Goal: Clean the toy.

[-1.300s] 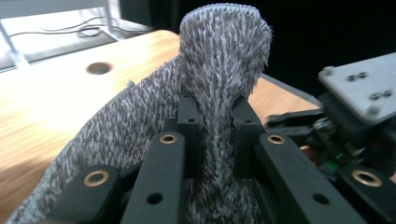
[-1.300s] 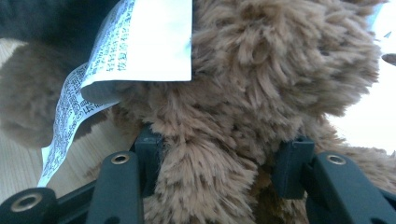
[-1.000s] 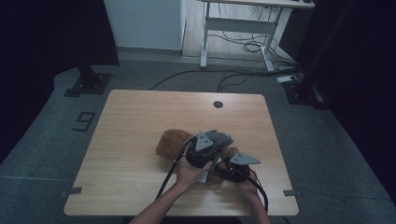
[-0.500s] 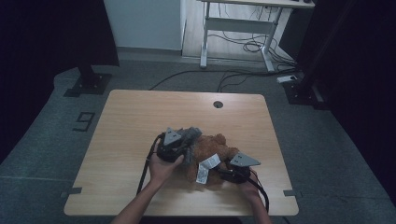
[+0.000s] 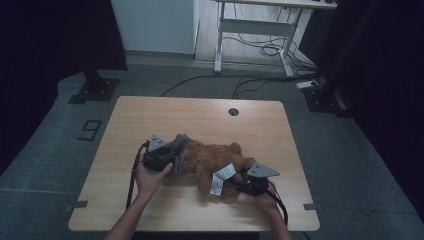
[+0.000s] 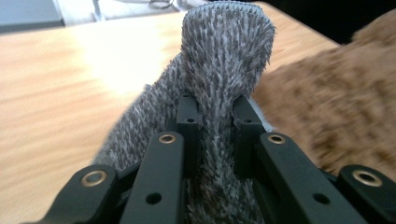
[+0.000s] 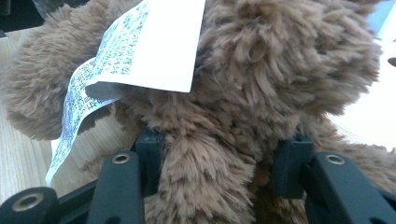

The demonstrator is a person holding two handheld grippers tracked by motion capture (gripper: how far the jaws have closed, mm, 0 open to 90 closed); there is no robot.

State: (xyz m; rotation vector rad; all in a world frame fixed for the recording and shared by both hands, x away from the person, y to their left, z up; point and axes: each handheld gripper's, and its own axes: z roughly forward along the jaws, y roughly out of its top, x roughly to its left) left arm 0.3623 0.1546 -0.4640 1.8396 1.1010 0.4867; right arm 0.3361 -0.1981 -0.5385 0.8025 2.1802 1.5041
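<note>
A brown plush bear (image 5: 215,159) lies on its side in the middle of the wooden table (image 5: 200,112). At its left end my left gripper (image 5: 174,154) is shut on a grey fuzzy cloth (image 5: 180,144). In the left gripper view the cloth (image 6: 224,70) stands pinched between the jaws of my left gripper (image 6: 217,109), with the bear's fur (image 6: 327,102) to the right. My right gripper (image 5: 236,181) holds the bear's right end. In the right gripper view my right gripper (image 7: 219,144) has its jaws pressed into a furry limb (image 7: 210,168) below a white label (image 7: 140,46).
A round cable hole (image 5: 233,111) sits near the table's far edge. Beyond the table stand a desk frame (image 5: 255,30) with floor cables and dark stands at both sides. Bare tabletop stretches to the left and far side of the bear.
My left gripper has moved left across the bear with the grey cloth in its jaws, from beside the right gripper to the bear's left end. The right gripper has stayed put.
</note>
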